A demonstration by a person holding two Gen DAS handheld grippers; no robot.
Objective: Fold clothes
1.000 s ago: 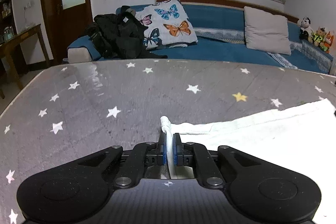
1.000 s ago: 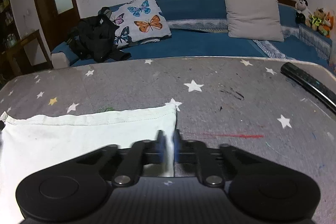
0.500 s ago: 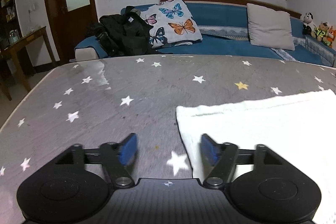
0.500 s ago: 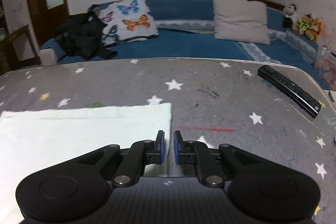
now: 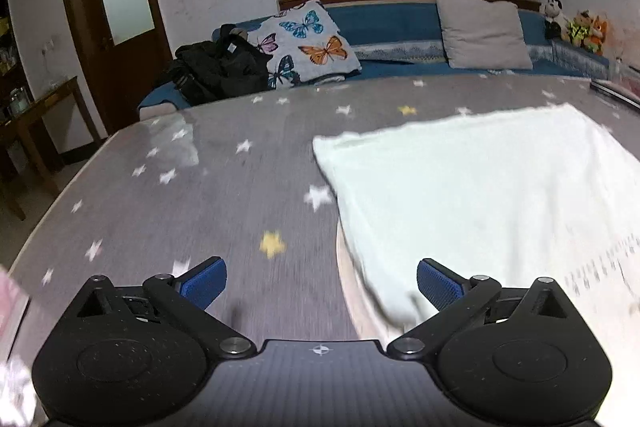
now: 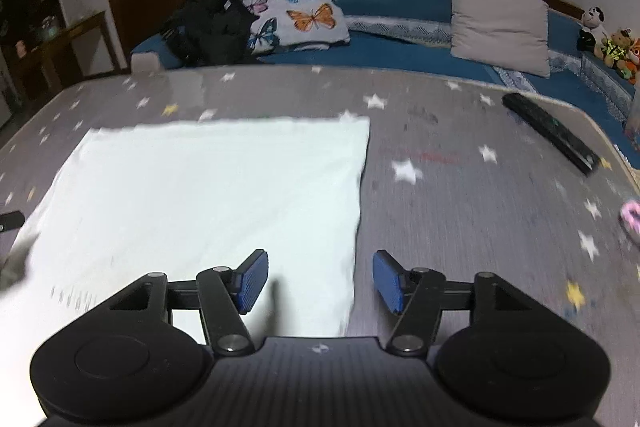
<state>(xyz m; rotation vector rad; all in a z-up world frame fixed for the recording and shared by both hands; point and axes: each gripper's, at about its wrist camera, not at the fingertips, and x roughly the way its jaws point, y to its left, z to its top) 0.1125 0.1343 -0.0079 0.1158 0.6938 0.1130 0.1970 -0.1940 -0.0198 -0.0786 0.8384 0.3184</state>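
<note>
White rectangular cloth (image 6: 208, 199) lies spread flat on the grey star-printed table cover (image 6: 460, 211), taking up the middle of the table. Surface looks smooth, with only faint creases; far edge runs fairly straight, slightly thickened like a hem. In the right wrist view its right edge runs from the far corner down toward the camera, passing between the two blue pads. A band of small dark marks, blurred, shows near the cloth's near edge in both views; cannot tell whether print or stitching. In the left wrist view the same cloth (image 5: 472, 195) fills the right half, its left edge slanting down toward the right-hand pad, with a pale rounded strip showing just beside and beneath that edge; cannot tell what it is. Left gripper (image 5: 322, 285): jaws spread wide, nothing between them, hovering over bare cover at the cloth's left edge. Right gripper (image 6: 320, 281): jaws also spread apart, holding nothing, left pad over the cloth, right pad over the grey cover. Black remote control (image 6: 550, 133) lies near the table's far right edge, well apart from the cloth. Pink object (image 6: 631, 217) at the right margin, blurred. Behind the table: blue sofa (image 6: 400, 47) with butterfly-print cushion (image 6: 298, 13).
</note>
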